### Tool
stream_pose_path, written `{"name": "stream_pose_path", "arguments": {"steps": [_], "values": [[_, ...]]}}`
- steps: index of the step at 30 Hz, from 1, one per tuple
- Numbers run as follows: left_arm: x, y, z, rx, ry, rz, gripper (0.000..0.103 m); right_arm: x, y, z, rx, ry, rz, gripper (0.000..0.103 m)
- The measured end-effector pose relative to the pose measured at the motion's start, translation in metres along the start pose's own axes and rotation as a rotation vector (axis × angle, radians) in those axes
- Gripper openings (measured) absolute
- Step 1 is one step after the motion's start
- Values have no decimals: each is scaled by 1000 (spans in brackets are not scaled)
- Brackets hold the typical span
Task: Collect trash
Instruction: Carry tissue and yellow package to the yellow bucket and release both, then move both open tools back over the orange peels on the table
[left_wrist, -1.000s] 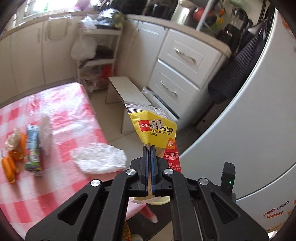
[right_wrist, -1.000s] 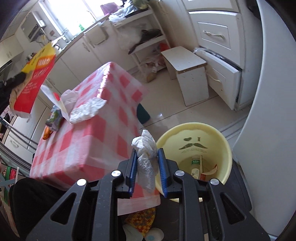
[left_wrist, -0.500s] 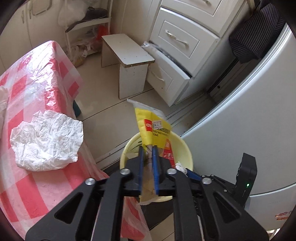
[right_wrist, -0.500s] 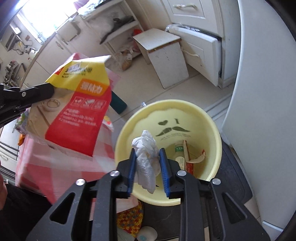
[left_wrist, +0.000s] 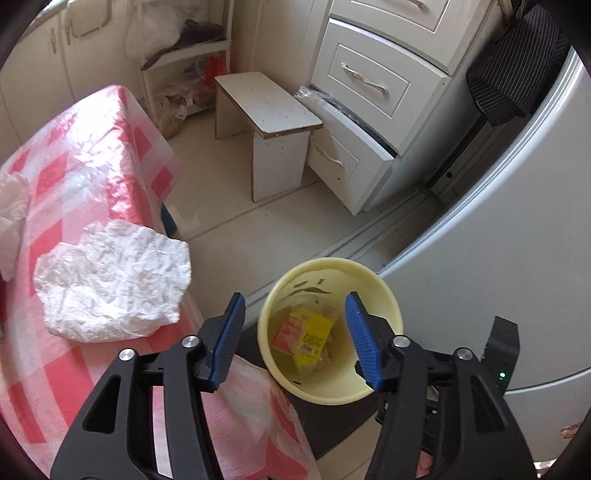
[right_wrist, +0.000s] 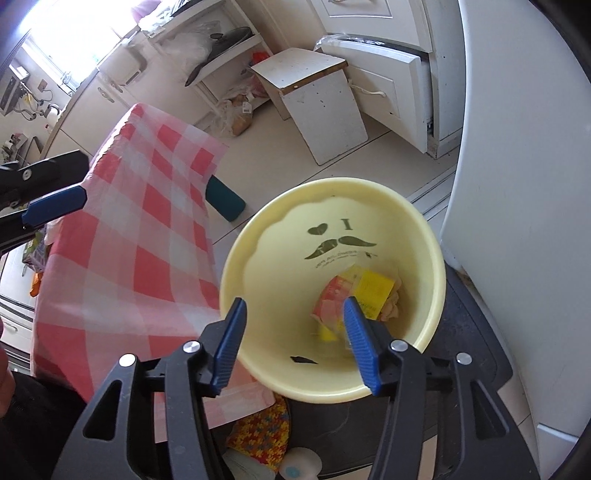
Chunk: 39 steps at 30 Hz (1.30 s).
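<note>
A pale yellow bin (left_wrist: 384, 291) (right_wrist: 266, 254) with a moustache print stands on the floor beside the table. Inside it lies the yellow and red tape packet (left_wrist: 308, 328) (right_wrist: 364, 290). My left gripper (left_wrist: 295, 339) hovers above the bin, its jaws opening with nothing between them. My right gripper (right_wrist: 293, 343) hangs over the bin's near rim, its jaws also opening and empty. A crumpled white tissue (left_wrist: 110, 284) rests at the edge of the red checked table (left_wrist: 92, 155) (right_wrist: 147, 229). The left gripper's blue finger (right_wrist: 55, 206) shows at the left of the right wrist view.
A white stool (left_wrist: 266, 122) (right_wrist: 314, 99) stands on the tiled floor beyond the bin, beside a half-open white drawer (left_wrist: 351, 140). A grey fridge (left_wrist: 517, 240) rises to the right. A dark mat (right_wrist: 476, 332) lies under the bin. More tissue (left_wrist: 11, 214) sits further left on the table.
Both grippers sank toward the bin and opened. The tape packet left the left gripper and now lies in the bin. The white tissue wad is gone from the right gripper.
</note>
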<state>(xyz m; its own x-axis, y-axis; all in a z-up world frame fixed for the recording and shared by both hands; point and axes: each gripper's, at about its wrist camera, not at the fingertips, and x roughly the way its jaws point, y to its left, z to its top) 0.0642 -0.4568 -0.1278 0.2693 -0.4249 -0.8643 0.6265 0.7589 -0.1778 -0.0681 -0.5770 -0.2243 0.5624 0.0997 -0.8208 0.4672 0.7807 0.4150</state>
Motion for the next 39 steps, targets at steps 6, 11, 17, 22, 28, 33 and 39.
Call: {"name": "stream_pose_path", "arguments": {"steps": [6,11,17,22,28,33,39], "values": [[-23,4,-1,20,-86,58,71,-8,12,-7,-8,-10,14,56],[-34,12,-1,6,-120,80,73,-18,21,-8,-19,-28,17,58],[-49,27,-2,-43,-174,86,76,-31,39,-8,-47,-53,23,59],[-69,47,-4,-102,-236,104,76,-44,59,-5,-90,-85,31,59],[-135,102,-13,-267,-426,64,78,-66,82,2,-151,-139,40,60],[-189,191,-34,-380,-521,186,81,-82,109,9,-204,-179,75,60],[-209,310,-85,-585,-456,354,81,-85,154,11,-278,-187,137,60]]}}
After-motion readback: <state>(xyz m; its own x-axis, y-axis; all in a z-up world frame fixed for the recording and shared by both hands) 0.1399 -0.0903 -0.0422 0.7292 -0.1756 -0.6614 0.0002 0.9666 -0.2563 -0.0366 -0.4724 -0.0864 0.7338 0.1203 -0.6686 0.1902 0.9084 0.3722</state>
